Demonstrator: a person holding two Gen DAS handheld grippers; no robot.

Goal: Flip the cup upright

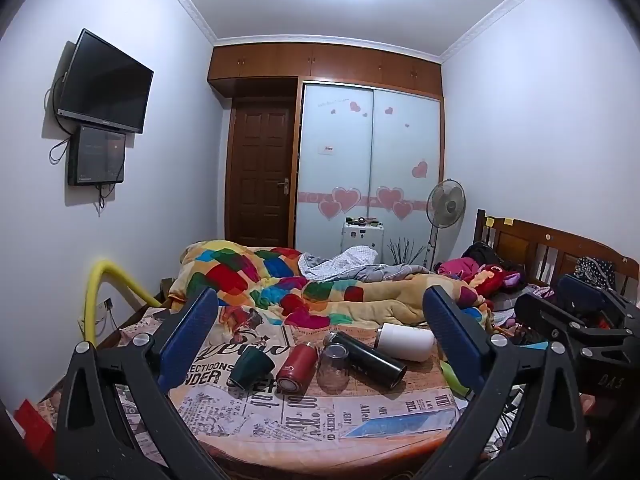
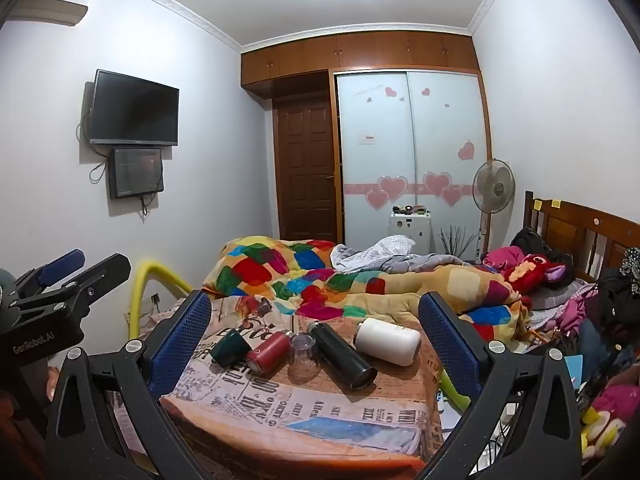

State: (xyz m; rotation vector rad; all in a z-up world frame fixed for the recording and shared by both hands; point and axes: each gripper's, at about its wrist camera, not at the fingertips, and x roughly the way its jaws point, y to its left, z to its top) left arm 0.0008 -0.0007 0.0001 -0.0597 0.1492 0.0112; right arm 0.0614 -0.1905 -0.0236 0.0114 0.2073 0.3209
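Several cups and bottles lie on a newspaper-print cloth on a table [image 1: 320, 420]. From left: a dark green cup [image 1: 251, 367] on its side, a red bottle [image 1: 297, 368] on its side, a clear glass [image 1: 334, 368] standing upside down, a black flask [image 1: 370, 358] on its side, a white bottle [image 1: 406, 341] on its side. All show in the right wrist view too: green cup [image 2: 230, 346], red bottle [image 2: 269, 351], glass [image 2: 304, 356], black flask [image 2: 345, 354], white bottle [image 2: 387, 340]. My left gripper [image 1: 320, 332] and right gripper [image 2: 316, 330] are open, empty, short of the objects.
Behind the table is a bed with a colourful patchwork blanket [image 1: 280, 280] and plush toys [image 1: 496, 274]. A yellow padded rail [image 1: 96, 296] stands at the left. The right gripper's body [image 1: 580, 320] shows at the right edge of the left wrist view. A fan [image 1: 446, 204] stands by the wardrobe.
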